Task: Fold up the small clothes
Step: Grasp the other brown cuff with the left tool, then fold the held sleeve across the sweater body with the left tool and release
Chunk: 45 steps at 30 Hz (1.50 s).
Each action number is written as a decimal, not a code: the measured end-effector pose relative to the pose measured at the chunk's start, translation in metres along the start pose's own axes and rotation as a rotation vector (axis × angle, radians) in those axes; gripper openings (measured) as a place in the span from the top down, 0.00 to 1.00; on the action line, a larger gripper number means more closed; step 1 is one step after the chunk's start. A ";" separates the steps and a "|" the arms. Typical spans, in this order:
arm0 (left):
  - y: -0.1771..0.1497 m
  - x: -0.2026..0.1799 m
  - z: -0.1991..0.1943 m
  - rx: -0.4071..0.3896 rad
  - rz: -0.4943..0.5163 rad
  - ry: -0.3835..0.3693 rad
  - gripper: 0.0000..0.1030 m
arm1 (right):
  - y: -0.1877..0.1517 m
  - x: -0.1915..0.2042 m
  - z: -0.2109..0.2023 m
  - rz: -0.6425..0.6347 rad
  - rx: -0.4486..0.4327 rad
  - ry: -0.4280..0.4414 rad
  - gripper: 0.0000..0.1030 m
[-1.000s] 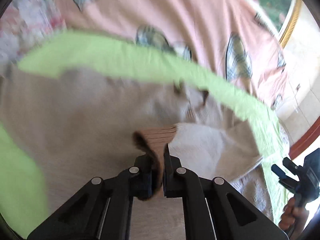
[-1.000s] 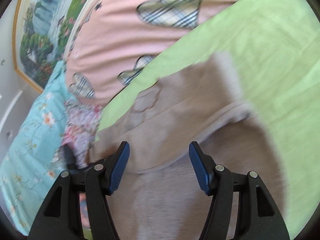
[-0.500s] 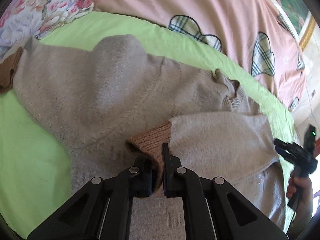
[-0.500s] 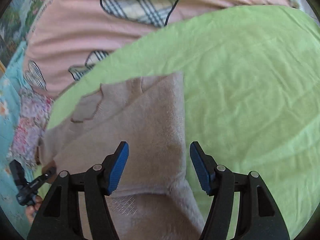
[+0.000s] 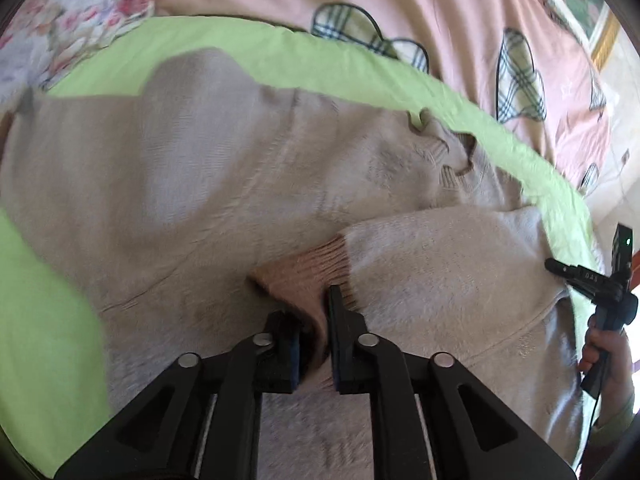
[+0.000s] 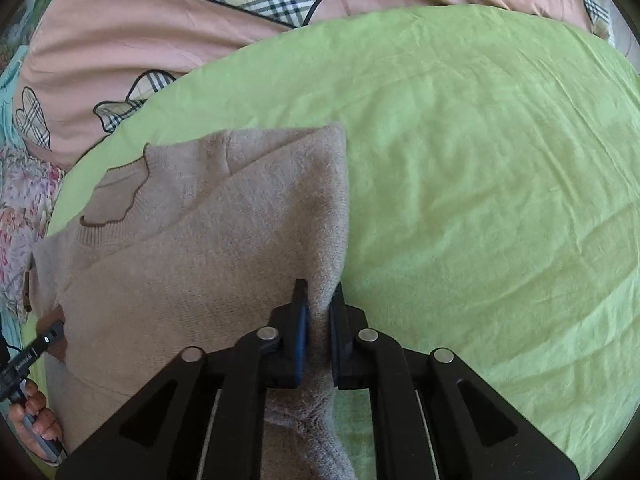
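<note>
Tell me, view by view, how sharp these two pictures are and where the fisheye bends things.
Left wrist view: motion-smeared across the beige sweater, its brown ribbed cuff and the green sheet; the sheet's far edge bows into an arc. Right wrist view: much crisper, with knit fuzz and sheet wrinkles readable in even daylight; the sheet's edge bulges into a dome, and dark corners frame both views.

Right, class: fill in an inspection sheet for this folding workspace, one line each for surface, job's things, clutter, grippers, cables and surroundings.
Surface: green sheet, wrinkled.
Job's things: beige sweater lying on it, one sleeve folded across; brown ribbed cuff.
Clutter: nothing seen.
Grippers: left gripper around the cuff, jaws just been opening; right gripper just closed on the sweater's side edge.
Cables: thin dark one by the hand.
Surroundings: pink plaid-heart quilt, floral fabric.
</note>
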State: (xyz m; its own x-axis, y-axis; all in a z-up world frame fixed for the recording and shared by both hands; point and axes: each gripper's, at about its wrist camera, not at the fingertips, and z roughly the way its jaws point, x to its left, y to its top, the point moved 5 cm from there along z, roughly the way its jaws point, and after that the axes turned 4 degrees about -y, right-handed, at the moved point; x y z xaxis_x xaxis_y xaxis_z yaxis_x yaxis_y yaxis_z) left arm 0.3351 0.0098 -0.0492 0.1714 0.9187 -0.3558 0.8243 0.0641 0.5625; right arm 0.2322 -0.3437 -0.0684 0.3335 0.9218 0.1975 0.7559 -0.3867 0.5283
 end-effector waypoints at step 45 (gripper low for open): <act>0.050 0.207 -0.142 -0.320 -0.489 -0.049 0.95 | -0.148 0.133 -0.076 -0.076 0.102 0.351 0.47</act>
State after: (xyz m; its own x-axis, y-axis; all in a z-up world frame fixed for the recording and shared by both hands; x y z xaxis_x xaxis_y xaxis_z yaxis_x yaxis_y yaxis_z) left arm 0.3352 0.2587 0.0105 -0.1569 0.7340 -0.6608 0.6112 0.5977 0.5188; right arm 0.1219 -0.1624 -0.0571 0.0745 0.8940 0.4418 0.8294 -0.3015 0.4704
